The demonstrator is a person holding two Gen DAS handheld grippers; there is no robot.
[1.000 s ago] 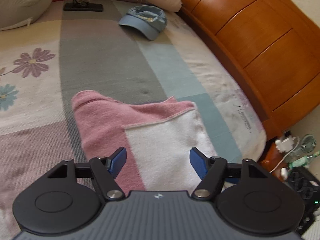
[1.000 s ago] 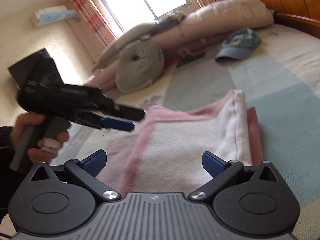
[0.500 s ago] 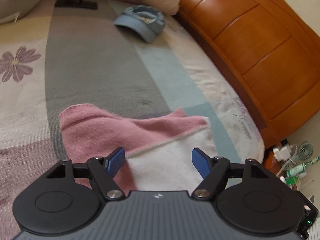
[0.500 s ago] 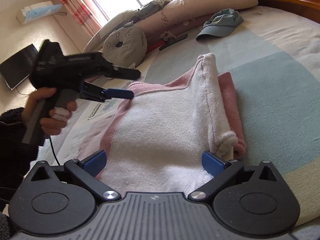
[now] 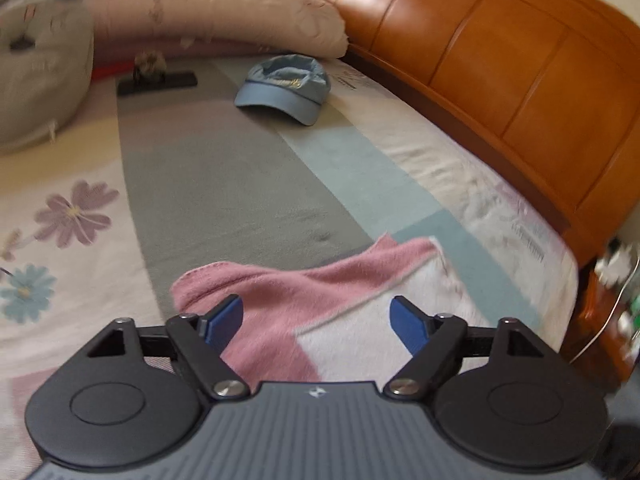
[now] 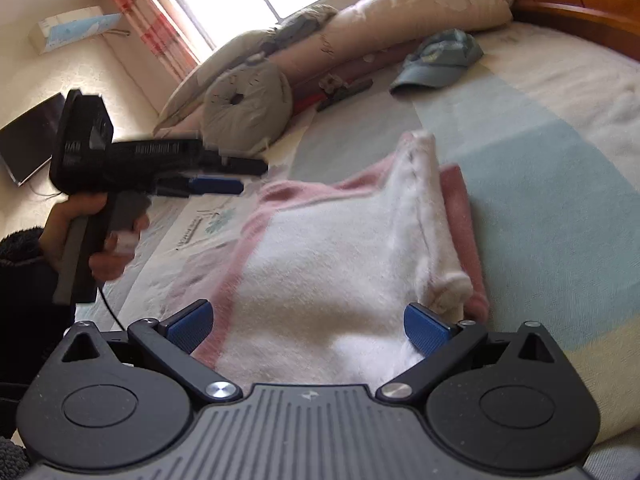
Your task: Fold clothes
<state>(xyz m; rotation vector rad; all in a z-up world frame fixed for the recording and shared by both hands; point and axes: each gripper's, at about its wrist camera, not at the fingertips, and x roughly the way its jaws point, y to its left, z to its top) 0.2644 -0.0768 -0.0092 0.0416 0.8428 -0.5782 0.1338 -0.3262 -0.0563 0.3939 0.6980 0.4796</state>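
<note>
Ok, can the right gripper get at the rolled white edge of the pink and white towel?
Probably yes: the right gripper is open, and the towel's rolled white edge lies uncovered just ahead.

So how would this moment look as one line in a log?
task: fold clothes | left claw: open, above pink-and-white towel | right claw: open, over towel | towel: partly folded on bed

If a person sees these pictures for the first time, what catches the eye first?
First the pink and white towel, lying partly folded on the bed just ahead of the open right gripper. Then the blue cap farther up the bed, near the pillows and the orange wooden headboard.
</note>
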